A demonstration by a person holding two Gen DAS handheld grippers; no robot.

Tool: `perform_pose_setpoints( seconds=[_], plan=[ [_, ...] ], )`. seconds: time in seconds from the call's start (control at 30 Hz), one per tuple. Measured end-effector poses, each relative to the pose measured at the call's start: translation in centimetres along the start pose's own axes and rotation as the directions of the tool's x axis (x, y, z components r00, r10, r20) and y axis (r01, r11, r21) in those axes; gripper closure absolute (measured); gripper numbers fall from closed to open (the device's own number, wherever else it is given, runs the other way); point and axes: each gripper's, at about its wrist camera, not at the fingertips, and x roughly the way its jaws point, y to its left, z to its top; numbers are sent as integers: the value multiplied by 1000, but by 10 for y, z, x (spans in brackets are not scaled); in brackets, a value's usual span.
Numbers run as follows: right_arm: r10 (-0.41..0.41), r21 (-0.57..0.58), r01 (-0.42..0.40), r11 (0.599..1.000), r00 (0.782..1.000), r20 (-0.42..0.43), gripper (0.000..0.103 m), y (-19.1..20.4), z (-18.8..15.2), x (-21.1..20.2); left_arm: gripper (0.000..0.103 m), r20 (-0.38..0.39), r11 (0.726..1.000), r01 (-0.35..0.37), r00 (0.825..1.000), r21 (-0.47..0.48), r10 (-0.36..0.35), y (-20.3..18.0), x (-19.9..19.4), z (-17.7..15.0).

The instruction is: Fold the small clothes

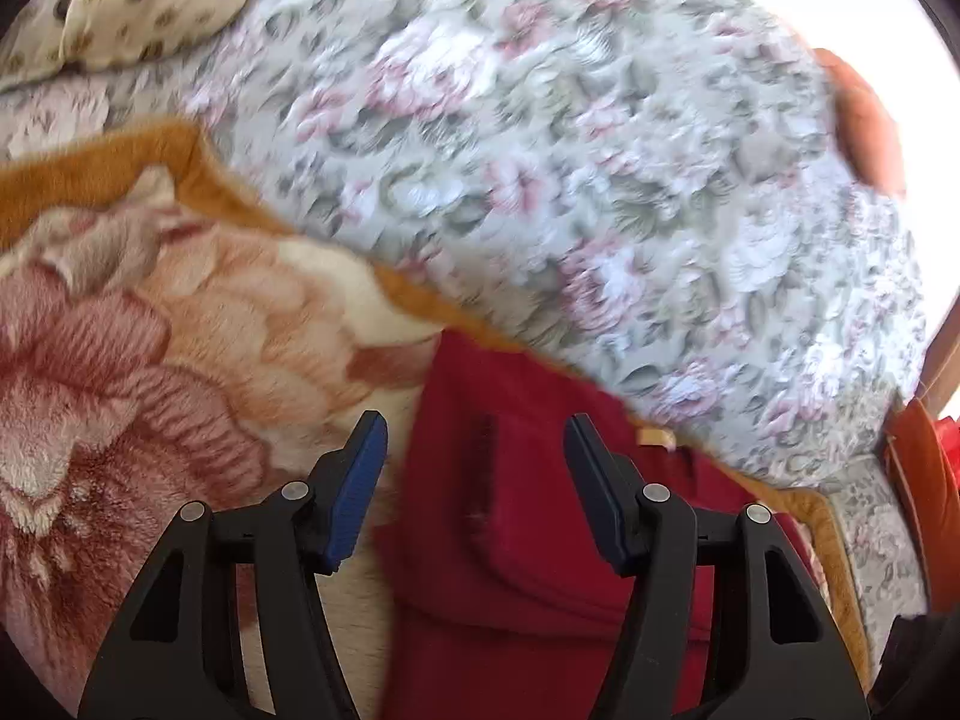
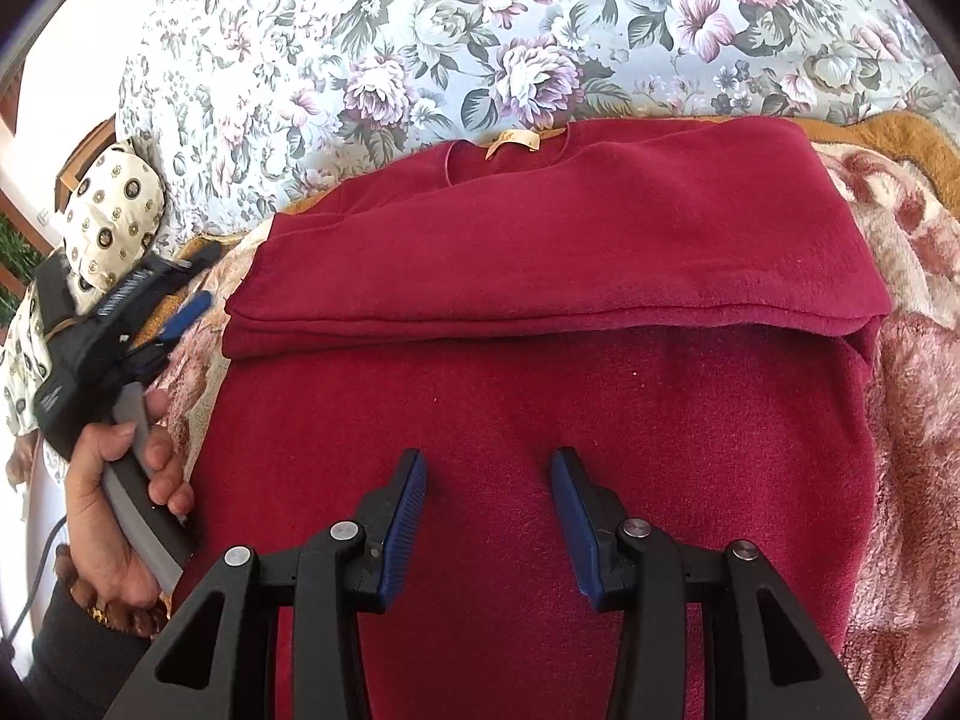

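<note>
Both grippers' jaws apart, empty: right gripper [image 2: 489, 525] over red garment [image 2: 540, 408]; left gripper [image 1: 474, 492] at its edge.

The left claw [image 1: 474, 456] stands open, nothing pressed between its blue pads. The right claw [image 2: 489, 480] is open too (pointing steeply down). A hand [image 2: 120, 516] grips the left claw's handle.

Almost nothing can be read here. The small cream cloth label [image 2: 515, 141] sewn inside the neckline of the dark red knitted garment [image 2: 540, 312] carries a faint gold mark, too small to make out. The black body of the left gripper [image 2: 180, 306] shows small pale printing on its side in the right wrist view, but it is too blurred to read.
</note>
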Motion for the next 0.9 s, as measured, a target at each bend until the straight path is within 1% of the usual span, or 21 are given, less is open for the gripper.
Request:
perform_pose_setpoints(
  seconds=[0.03, 0.07, 0.1, 0.13, 0.17, 0.23, 0.27, 0.3, 0.33, 0.37, 0.4, 0.43, 0.53, 0.57, 0.6, 0.63, 0.67, 0.7, 0.73, 0.83, 0.9],
  plan=[
    [-4, -3, 4, 1000, 1000, -1, 61, 1, 0, 1, 43, -6, 998, 2, 1000, 67, -1, -11, 3, -5],
    [-8, -7, 8, 1000, 1000, -2, 61, 2, 1, 1, 52, -31, 988, -3, 999, 155, 8, -23, 9, -14],
    [-12, -14, 12, 1000, 1000, 0, 61, 3, 1, -1, 64, -60, 980, -1, 998, 201, 13, -30, 16, -20],
    [-10, -24, 11, 1000, 1000, 19, 61, 4, 1, -7, 65, -97, 972, 2, 995, 234, 21, -35, 22, -25],
    [-7, -58, 10, 998, 999, 51, 61, 5, 3, -17, 65, -99, 970, -3, 995, 243, 28, -36, 24, -26],
    [4, -160, 19, 987, 990, 142, 61, 3, 6, -43, 65, -117, 976, -11, 992, 219, 37, -31, 29, -25],
    [-4, -222, 51, 974, 978, 208, 61, -3, 9, -59, 65, -131, 981, -24, 990, 192, 50, -25, 33, -24],
    [-23, -257, 91, 962, 967, 255, 61, -12, 12, -68, 65, -138, 986, -32, 989, 163, 55, -19, 34, -23],
    [-41, -270, 120, 955, 959, 282, 61, -25, 18, -73, 64, -142, 990, -31, 989, 135, 50, -13, 34, -22],
    [-54, -263, 133, 956, 956, 288, 61, -38, 25, -74, 64, -144, 993, -26, 989, 112, 42, -9, 34, -22],
    [-63, -254, 138, 957, 957, 282, 63, -52, 34, -72, 64, -141, 994, -22, 989, 110, 37, -9, 33, -22],
    [-52, -274, 128, 953, 962, 270, 63, -60, 43, -69, 63, -138, 993, -22, 990, 113, 38, -9, 31, -23],
    [23, -384, 58, 921, 979, 202, 64, -62, 60, -54, 58, -145, 991, -22, 989, 132, 41, -13, 33, -25],
    [9, -411, 65, 909, 984, 176, 64, -64, 64, -45, 56, -149, 990, -23, 988, 138, 43, -14, 34, -26],
    [-62, -422, 114, 900, 989, 134, 65, -71, 68, -31, 55, -154, 989, -22, 987, 143, 44, -15, 35, -26],
    [-127, -409, 155, 899, 987, 96, 65, -82, 69, -19, 55, -160, 988, -22, 986, 151, 46, -16, 36, -27],
    [-152, -389, 168, 906, 986, 72, 64, -94, 68, -11, 54, -166, 987, -25, 985, 159, 52, -17, 38, -27],
    [-94, -361, 126, 924, 990, 106, 62, -104, 64, -14, 52, -171, 986, -28, 984, 167, 57, -18, 39, -27],
    [-78, -341, 111, 933, 991, 108, 62, -110, 62, -15, 51, -173, 984, -32, 983, 178, 63, -20, 40, -28],
    [-85, -344, 116, 932, 991, 104, 61, -107, 62, -17, 49, -173, 982, -32, 983, 185, 64, -20, 41, -28],
    [-80, -357, 111, 927, 992, 102, 61, -104, 71, -22, 49, -171, 984, -28, 983, 178, 59, -19, 41, -28]
  ],
)
